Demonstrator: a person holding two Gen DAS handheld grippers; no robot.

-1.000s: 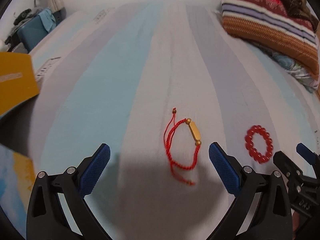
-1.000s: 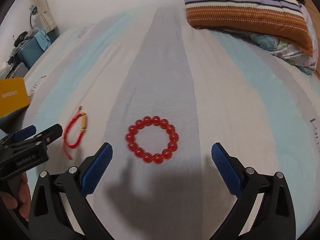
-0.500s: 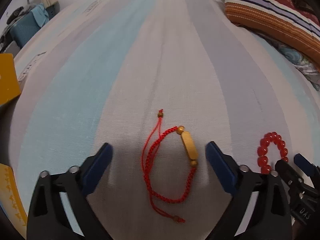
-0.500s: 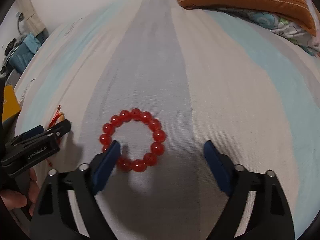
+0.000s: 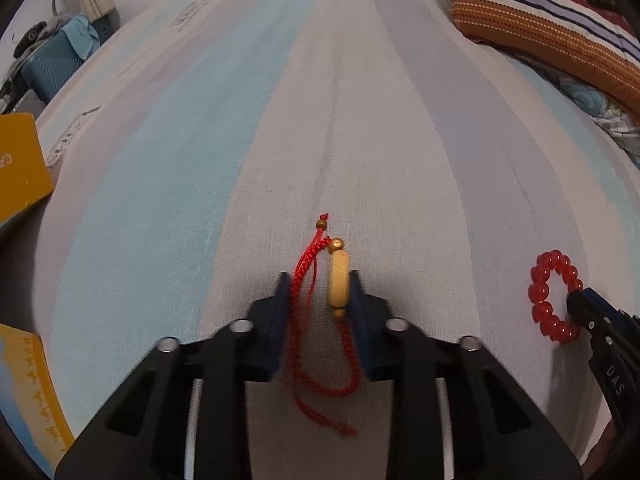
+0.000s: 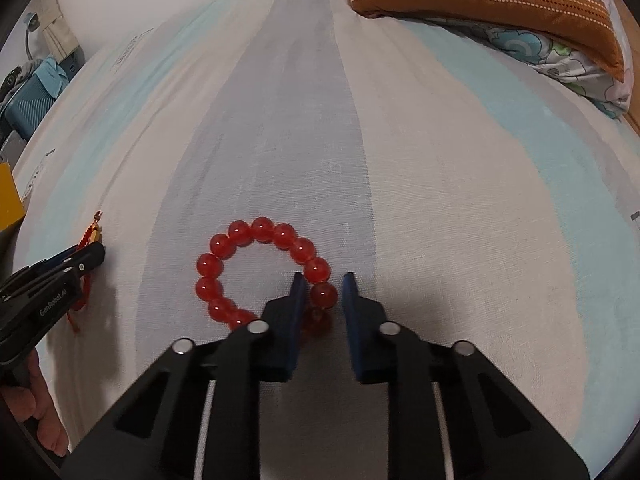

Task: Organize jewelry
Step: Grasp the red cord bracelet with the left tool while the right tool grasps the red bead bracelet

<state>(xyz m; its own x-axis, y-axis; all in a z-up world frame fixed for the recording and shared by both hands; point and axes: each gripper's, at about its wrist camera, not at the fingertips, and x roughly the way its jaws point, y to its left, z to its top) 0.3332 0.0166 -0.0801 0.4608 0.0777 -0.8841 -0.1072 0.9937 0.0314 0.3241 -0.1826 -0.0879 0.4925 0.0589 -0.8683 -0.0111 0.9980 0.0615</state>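
Striped bedsheet, pale blue, grey and white, smooth and mostly bare.

Early in the job, by the look of it: nothing sorted or put away, both pieces down on the sheet, well apart.

Left gripper: closing on the cord bracelet, squeezing the loop narrow between the pads, gold bar against one pad, red braid against the other, tail ends trailing back under the jaws.

Right gripper: closing too, pinching one bead of the bead bracelet at its near right side, rest of the ring flat on the grey band.

Left to do, as a guess: lifting both, carrying them somewhere proper. No tray or jewelry case in sight, so destination unclear; yellow box at the left edge a possible candidate.

Around: striped pillow far right, blue case beyond the bed's left side. Nothing blocking the way up. Risks: loose cord slipping out, a single-bead grip letting the ring swing.
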